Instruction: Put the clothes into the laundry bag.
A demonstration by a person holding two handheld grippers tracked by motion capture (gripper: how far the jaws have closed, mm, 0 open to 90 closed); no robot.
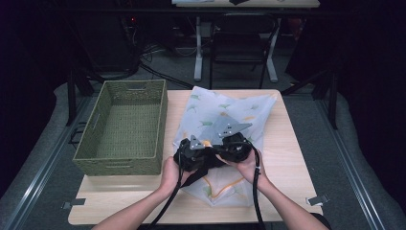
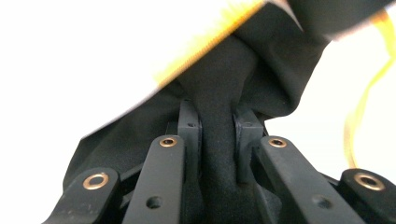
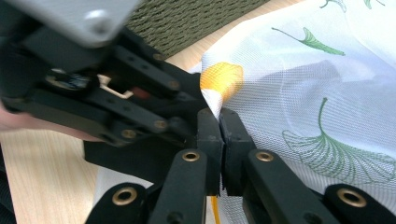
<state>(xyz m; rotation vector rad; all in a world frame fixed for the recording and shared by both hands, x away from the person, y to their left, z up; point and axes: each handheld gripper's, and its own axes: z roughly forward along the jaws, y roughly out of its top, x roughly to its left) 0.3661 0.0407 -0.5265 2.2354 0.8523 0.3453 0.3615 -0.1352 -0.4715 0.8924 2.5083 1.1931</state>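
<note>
High view: white leaf-print cloth [image 1: 225, 139] lay mid-table, unfolded; woven basket [image 1: 122, 127] beside it sat empty.
L gripper view: left gripper [image 2: 218, 128] clamped black fabric [image 2: 219, 84].
R gripper view: right gripper [image 3: 219, 122] pinched cloth's corner. Est. early stage; nothing in basket yet.

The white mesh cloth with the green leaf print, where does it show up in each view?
High view: white mesh cloth spread mid-table, right of the basket.
Left gripper view: overexposed white cloth, upper left.
Right gripper view: right half, pinched by the right gripper.
Shared landmark: its orange edging.
</note>
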